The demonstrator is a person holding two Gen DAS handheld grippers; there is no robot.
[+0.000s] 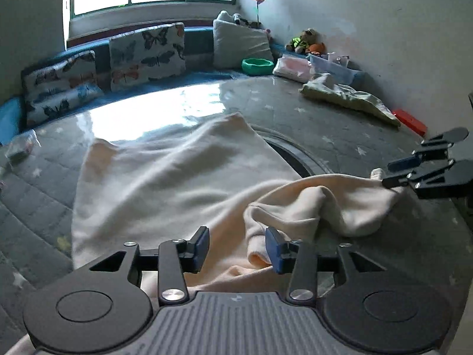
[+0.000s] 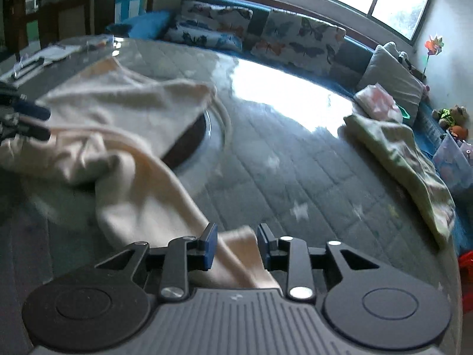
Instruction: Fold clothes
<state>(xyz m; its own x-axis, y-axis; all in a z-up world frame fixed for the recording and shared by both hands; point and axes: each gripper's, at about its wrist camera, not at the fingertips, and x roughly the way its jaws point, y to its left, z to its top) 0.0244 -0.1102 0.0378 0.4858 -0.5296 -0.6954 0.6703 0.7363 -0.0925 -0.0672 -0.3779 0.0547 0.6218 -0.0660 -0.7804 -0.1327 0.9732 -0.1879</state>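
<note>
A cream garment lies spread on the round quilted table, with one part bunched and pulled to the right. My left gripper is open just above the garment's near edge, its jaws apart with cloth between and below them. My right gripper is open, jaws apart, with the end of the cream garment lying between its fingers. In the left wrist view the right gripper sits at the garment's right tip. The left gripper shows at the left edge of the right wrist view.
A pale green cloth lies at the table's far right, with a red box beside it. A folded pink item, green bowl and butterfly cushions line the bench behind. Papers lie at the table's far left.
</note>
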